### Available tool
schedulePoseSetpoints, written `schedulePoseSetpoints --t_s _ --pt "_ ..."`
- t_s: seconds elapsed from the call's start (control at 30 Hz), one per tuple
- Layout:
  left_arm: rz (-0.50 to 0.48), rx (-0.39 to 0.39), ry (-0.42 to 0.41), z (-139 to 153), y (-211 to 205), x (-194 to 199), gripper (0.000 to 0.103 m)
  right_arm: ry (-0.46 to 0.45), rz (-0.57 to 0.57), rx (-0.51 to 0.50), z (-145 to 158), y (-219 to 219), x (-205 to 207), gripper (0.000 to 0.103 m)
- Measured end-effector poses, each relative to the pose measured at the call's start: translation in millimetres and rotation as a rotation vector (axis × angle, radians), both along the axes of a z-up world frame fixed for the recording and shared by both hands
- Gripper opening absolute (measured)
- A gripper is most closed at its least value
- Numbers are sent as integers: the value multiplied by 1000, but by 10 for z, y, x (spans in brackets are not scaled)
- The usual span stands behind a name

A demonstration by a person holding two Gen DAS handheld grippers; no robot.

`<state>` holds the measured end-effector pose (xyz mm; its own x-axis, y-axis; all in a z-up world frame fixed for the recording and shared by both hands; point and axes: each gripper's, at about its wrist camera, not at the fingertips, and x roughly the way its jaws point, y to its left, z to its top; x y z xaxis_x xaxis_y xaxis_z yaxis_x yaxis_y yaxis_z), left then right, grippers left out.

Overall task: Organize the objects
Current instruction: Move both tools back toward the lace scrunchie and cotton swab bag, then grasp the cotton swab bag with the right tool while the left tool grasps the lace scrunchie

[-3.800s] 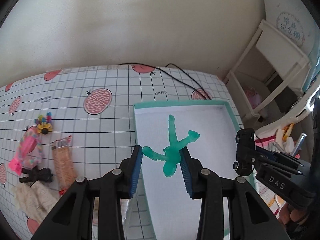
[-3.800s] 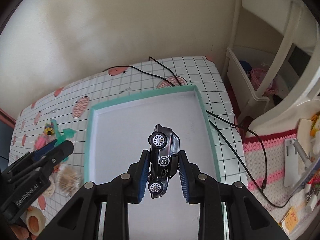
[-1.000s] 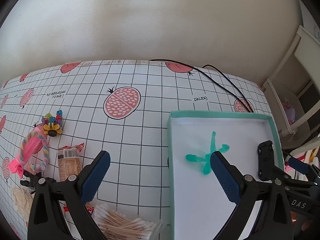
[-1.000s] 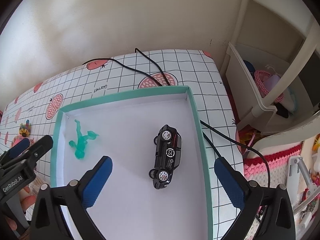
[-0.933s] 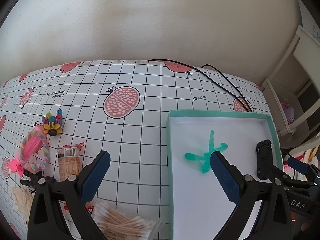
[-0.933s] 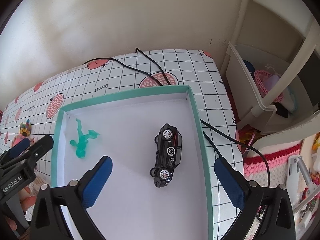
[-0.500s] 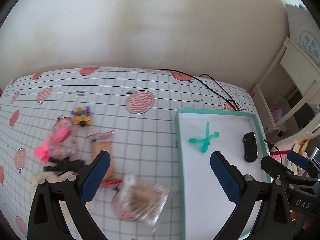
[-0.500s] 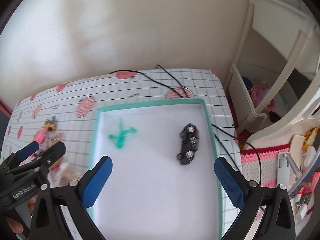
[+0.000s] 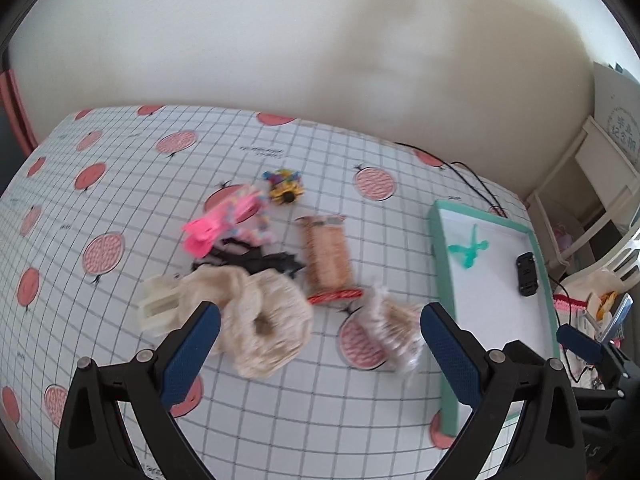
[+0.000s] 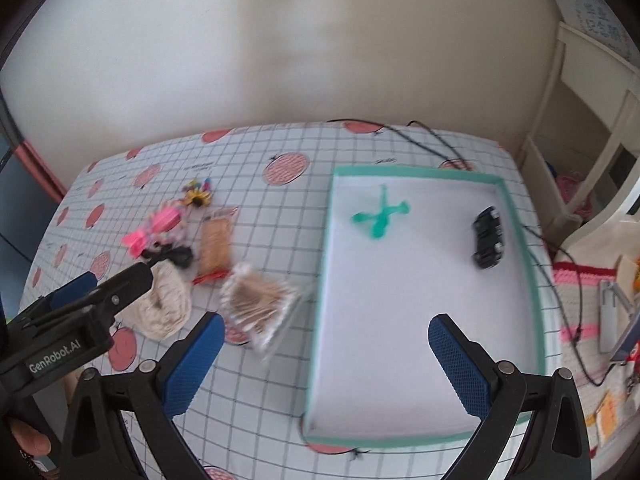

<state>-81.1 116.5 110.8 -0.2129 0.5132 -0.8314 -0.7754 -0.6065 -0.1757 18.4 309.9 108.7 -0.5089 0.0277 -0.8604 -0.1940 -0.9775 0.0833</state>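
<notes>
Your left gripper [image 9: 316,340] and right gripper [image 10: 326,354] both hang wide apart and empty over the gridded tablecloth [image 10: 280,380], the green figure [image 10: 378,216] and black toy car [image 10: 488,238] lying in the teal-rimmed tray [image 10: 416,172] near the table's right edge, clutter heaped at left.

Motion-blurred cotton swab bag [image 10: 259,307] and cream scrunchie [image 9: 262,326].

My counter [image 10: 280,152] has a grid cloth with pink fruit prints. A black cable [image 10: 432,136] runs over its far right corner. White shelf unit [image 10: 592,128] right of it, cream wall [image 10: 280,40] behind.
</notes>
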Motion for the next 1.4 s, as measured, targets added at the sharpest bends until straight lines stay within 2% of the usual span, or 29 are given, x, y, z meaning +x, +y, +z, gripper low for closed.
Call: schedulePoseSetpoints --t_s 0.33,0.53,0.77,1.03,1.23,1.4 --pt "91 -7 -11 -61 -363 -411 100 -25 53 -13 -260 -475 -47 103" --pt "123 -22 -39 -174 -394 -577 100 -35 72 -15 -339 -594 -203 103" --pt "118 -71 -45 -325 -272 -628 100 -64 128 43 -409 -717 -392 103" --pt "124 -111 -35 -499 -139 -655 100 -105 144 54 -613 -703 -583 95" --pt "127 -133 -63 -656 -67 -684 97 -139 155 41 -814 -697 -667 88" --pt "126 -162 -22 -708 -18 -656 87 -155 149 54 -915 -670 -693 84"
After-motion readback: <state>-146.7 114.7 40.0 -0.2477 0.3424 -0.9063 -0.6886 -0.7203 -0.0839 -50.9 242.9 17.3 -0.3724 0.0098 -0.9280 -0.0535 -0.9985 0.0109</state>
